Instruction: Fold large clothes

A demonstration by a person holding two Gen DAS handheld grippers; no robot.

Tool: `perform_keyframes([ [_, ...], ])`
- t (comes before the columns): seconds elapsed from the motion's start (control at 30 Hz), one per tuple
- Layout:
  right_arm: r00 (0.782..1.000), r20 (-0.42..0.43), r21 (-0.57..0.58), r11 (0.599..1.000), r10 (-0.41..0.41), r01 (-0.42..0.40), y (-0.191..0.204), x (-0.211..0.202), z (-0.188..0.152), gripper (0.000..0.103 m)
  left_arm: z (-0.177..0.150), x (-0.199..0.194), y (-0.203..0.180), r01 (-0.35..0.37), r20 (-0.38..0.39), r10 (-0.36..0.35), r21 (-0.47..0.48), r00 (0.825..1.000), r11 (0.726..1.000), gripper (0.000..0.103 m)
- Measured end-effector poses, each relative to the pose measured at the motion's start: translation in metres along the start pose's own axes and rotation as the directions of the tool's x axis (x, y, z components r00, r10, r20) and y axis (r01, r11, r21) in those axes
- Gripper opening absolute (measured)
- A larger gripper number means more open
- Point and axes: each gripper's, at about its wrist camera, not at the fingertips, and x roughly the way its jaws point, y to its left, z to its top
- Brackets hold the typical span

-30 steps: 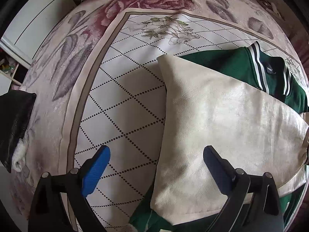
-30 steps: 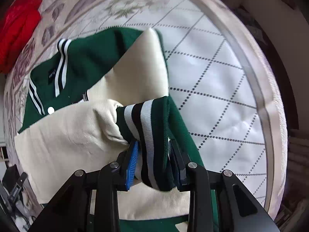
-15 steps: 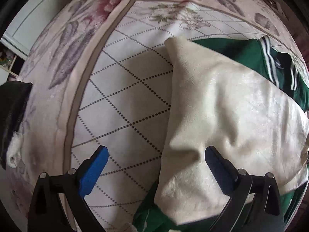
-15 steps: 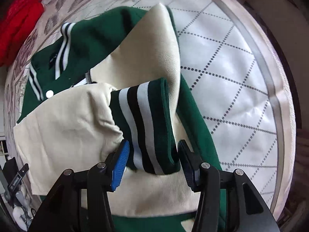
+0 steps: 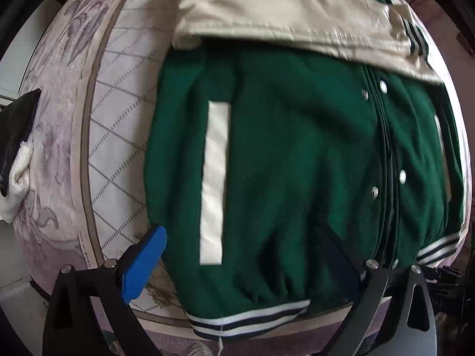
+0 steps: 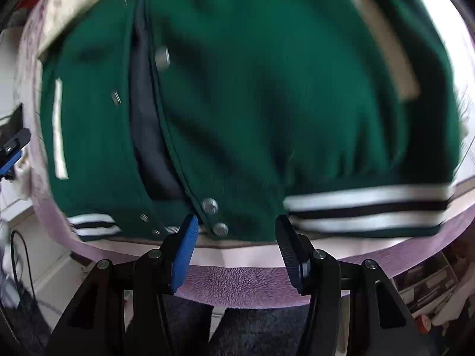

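Note:
A green varsity jacket [image 5: 297,154] with cream sleeves lies front up on the bed, snaps down its middle. A cream sleeve [image 5: 282,14] is folded across its chest. Its striped hem [image 5: 246,317] lies at the bed's near edge. My left gripper [image 5: 237,264] is open and empty, low over the hem's left part. In the right wrist view the jacket [image 6: 267,89] fills the frame, blurred. My right gripper [image 6: 236,246] is open and empty, just off the striped hem [image 6: 365,207] near the bottom snaps [image 6: 220,229].
The bed has a quilted white cover [image 5: 118,154] with a floral pink border [image 5: 50,184]. A black item with a white cloth [image 5: 14,154] lies at the bed's left edge. The bed's near edge [image 6: 237,284] and dark floor show below the right gripper.
The right gripper has let go of the striped cuff and opened. Both grippers have pulled back from the sleeves to the jacket's hem at the bed's near edge.

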Motion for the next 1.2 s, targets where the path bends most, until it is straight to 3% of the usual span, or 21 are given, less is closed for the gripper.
perform_keyframes([
  [0.07,1.000,0.004,0.026,1.000,0.001,-0.001,0.008,0.025,-0.006,0.056,-0.023,0.016,-0.014,0.004,-0.029,-0.003,0.047,1.000,0.999,0.103],
  [0.13,0.997,0.060,0.026,0.998,-0.055,0.054,0.015,0.034,-0.011,0.055,-0.037,0.029,-0.024,0.011,-0.039,-0.008,0.082,0.999,0.997,0.103],
  [0.23,0.985,0.149,0.046,0.995,-0.090,0.085,0.022,0.029,-0.022,0.021,-0.048,0.047,-0.036,0.024,-0.049,-0.019,0.106,0.999,0.994,0.103],
  [0.33,0.978,0.199,0.033,0.998,-0.063,0.058,0.029,0.017,-0.040,0.018,-0.052,0.059,-0.043,0.035,-0.054,-0.030,0.113,0.998,0.993,0.103],
  [0.57,0.965,0.263,-0.163,0.986,0.011,0.033,0.075,-0.030,-0.082,0.018,-0.053,0.075,-0.043,0.081,-0.063,-0.075,0.108,0.995,0.991,0.103],
  [0.67,0.985,0.172,-0.211,0.976,-0.006,0.043,0.077,-0.002,-0.070,0.018,-0.054,0.077,-0.034,0.090,-0.054,-0.085,0.109,0.995,0.990,0.103],
  [0.73,0.998,0.058,-0.186,0.982,-0.004,0.015,0.073,0.028,-0.052,0.021,-0.055,0.076,-0.026,0.093,-0.060,-0.088,0.101,0.994,0.990,0.103],
  [0.77,0.999,-0.019,-0.154,0.987,0.044,-0.047,0.067,0.041,-0.044,0.024,-0.056,0.074,-0.022,0.107,-0.063,-0.102,0.088,0.993,0.990,0.103],
  [0.83,0.976,-0.147,-0.090,0.980,0.163,-0.177,0.057,0.049,-0.041,0.024,-0.055,0.064,-0.009,0.136,-0.060,-0.133,0.052,0.989,0.989,0.103],
  [0.9,0.956,-0.112,-0.070,0.957,0.273,-0.281,0.042,0.024,-0.047,0.038,-0.052,0.045,0.007,0.160,-0.027,-0.160,0.020,0.987,0.987,0.103],
  [0.97,0.951,-0.042,-0.062,0.949,0.307,-0.309,0.024,-0.009,-0.053,0.066,-0.047,0.021,0.015,0.142,0.022,-0.142,-0.002,0.990,0.990,0.103],
  [1.1,0.944,0.080,0.014,0.947,0.320,-0.322,-0.037,-0.082,-0.049,0.067,-0.030,-0.031,0.015,0.137,0.152,-0.128,-0.047,0.980,0.989,0.103],
  [1.2,0.957,0.179,0.058,0.968,0.229,-0.243,-0.072,-0.133,-0.027,0.067,-0.005,-0.054,-0.011,0.130,0.208,-0.120,-0.038,0.971,0.991,0.103],
])
